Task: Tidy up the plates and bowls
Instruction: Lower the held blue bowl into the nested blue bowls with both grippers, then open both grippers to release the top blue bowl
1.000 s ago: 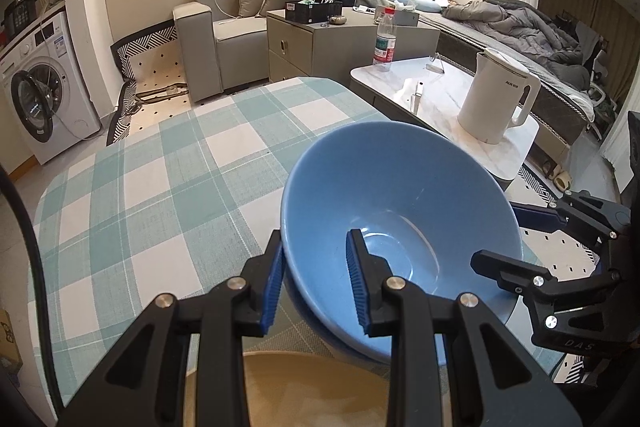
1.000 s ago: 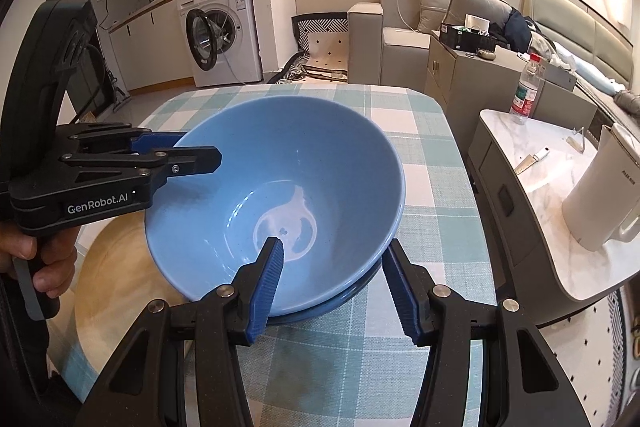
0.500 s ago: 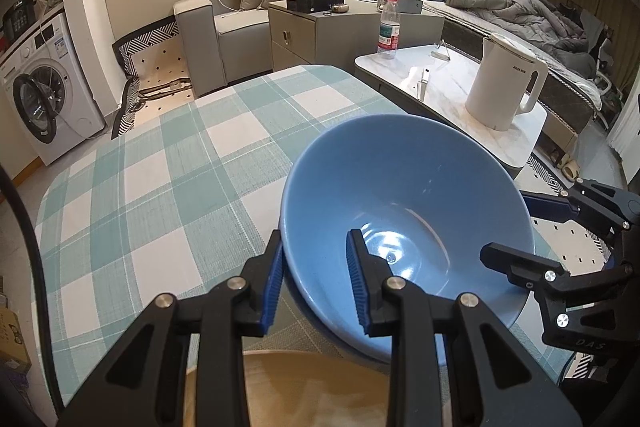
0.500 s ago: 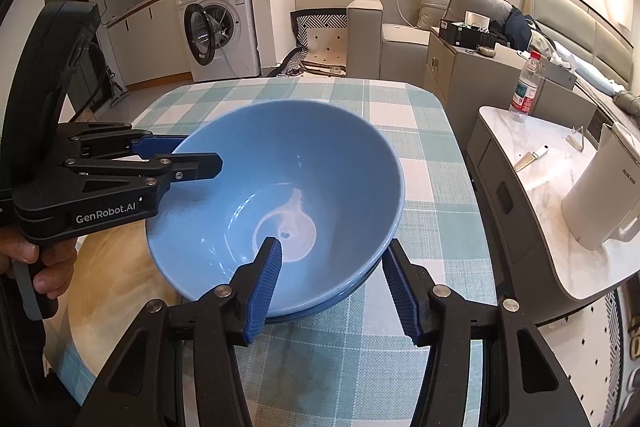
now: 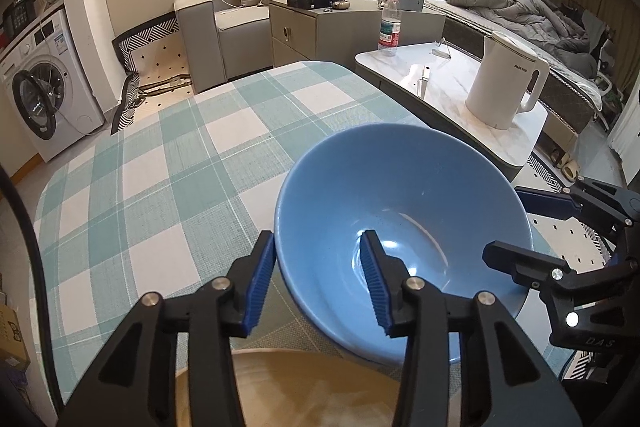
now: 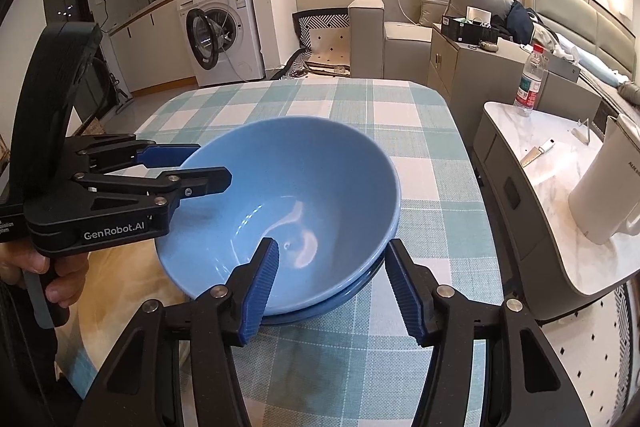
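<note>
Now, in the left wrist view, the glossy blue ceramic bowl [image 5: 404, 227] sits empty on the teal-checked tablecloth [image 5: 160, 187], and the left gripper [image 5: 318, 285], clenched on its rim a second ago, is opening, pads off the wall. From the right wrist view, that bowl nests in a second blue bowl [image 6: 352, 297], while the right gripper [image 6: 334, 285] is opening, straddling the rim unclamped.

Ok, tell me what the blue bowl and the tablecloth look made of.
Blue bowl: probably glazed ceramic, though glossy melamine is possible; smooth wall with bright curved reflections inside. Tablecloth: woven fabric, matte; a fine weave grain shows across the teal and white checks.
</note>
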Motion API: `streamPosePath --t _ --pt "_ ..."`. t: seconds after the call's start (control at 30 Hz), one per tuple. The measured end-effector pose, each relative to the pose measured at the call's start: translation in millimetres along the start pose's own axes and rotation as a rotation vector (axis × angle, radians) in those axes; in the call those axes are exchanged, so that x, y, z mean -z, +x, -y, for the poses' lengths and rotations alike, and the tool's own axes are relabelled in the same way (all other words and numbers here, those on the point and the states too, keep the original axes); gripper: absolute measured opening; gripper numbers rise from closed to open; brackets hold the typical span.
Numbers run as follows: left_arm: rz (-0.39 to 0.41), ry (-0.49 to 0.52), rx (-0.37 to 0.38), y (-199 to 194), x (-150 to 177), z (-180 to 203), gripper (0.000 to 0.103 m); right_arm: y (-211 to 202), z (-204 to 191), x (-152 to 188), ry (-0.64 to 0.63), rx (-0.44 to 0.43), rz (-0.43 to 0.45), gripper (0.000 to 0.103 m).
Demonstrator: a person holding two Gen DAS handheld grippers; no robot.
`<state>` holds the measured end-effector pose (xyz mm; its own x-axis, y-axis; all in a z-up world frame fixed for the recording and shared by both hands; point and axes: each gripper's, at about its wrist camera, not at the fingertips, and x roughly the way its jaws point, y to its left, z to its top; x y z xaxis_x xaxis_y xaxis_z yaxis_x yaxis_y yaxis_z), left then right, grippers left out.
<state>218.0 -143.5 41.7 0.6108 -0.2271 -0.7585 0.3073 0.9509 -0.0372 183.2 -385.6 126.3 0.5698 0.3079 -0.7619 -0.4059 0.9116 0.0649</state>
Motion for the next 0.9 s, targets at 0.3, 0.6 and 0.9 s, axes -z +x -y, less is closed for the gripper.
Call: streamPosePath --t 0.3,0.6,0.9 --pt "-0.004 -0.05 0.031 -4 -1 -16 0.056 -11 13 -10 0.055 -0.008 0.041 0.075" --pt "0.012 -0.175 0.071 -5 2 -44 0.089 -2 18 -11 0.09 -0.027 0.027 0.082" --pt "-0.039 -0.213 0.113 9 8 -48 0.091 14 22 -6 0.133 -0.061 -0.008 0.09"
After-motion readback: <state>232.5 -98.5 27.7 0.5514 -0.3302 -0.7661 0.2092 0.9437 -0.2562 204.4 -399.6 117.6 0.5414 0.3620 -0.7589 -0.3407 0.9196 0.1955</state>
